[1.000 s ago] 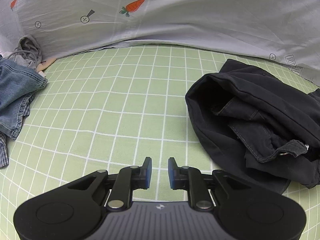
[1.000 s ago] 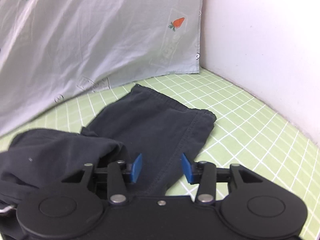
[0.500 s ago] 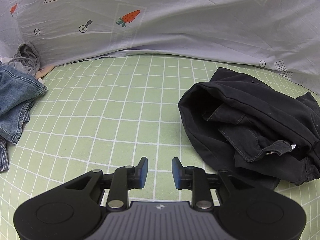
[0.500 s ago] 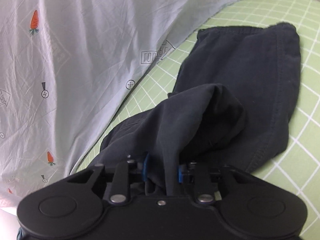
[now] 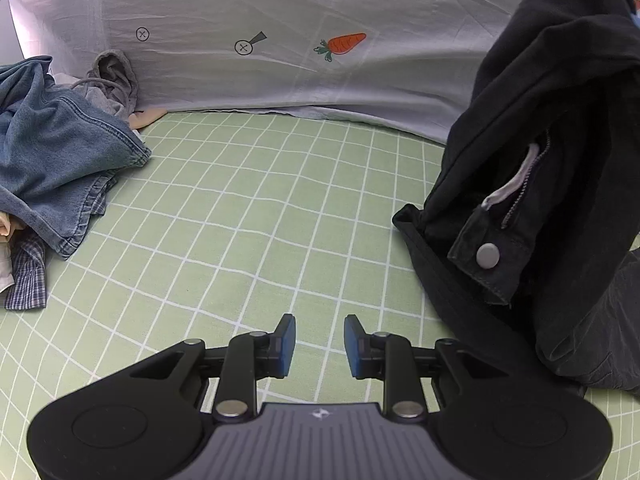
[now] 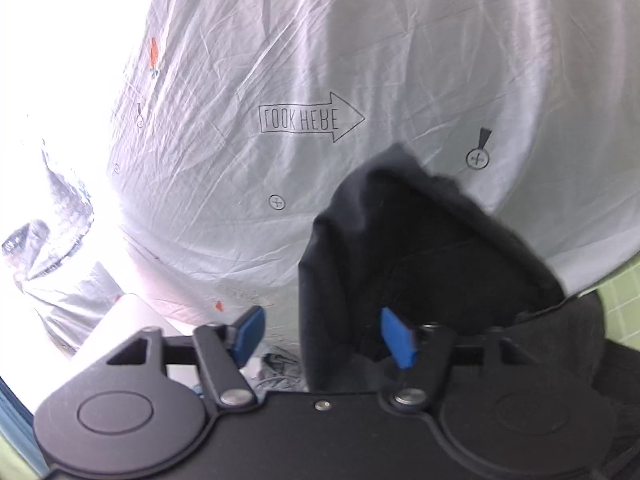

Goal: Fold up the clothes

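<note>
Black trousers (image 5: 540, 160) hang lifted at the right of the left wrist view, the waistband button (image 5: 487, 255) showing and the lower part still resting on the green checked sheet (image 5: 240, 220). My left gripper (image 5: 320, 344) hovers low over that sheet, left of the trousers, open a little with nothing between its fingers. In the right wrist view, which is blurred, my right gripper (image 6: 324, 334) points upward with its fingers wide apart. A fold of the black trousers (image 6: 420, 248) bulges between them, lying against the right finger (image 6: 396, 336).
A heap of blue denim (image 5: 52, 148), a grey garment (image 5: 116, 76) and a plaid shirt (image 5: 28, 280) lies at the left. A pale carrot-print cloth (image 5: 280, 40) hangs along the back, also filling the right wrist view (image 6: 300, 120).
The right gripper closed on the trousers, swung up with them, and now its fingers stand wide apart. The trousers rose from a flat heap. The left gripper opened slightly and shifted left.
</note>
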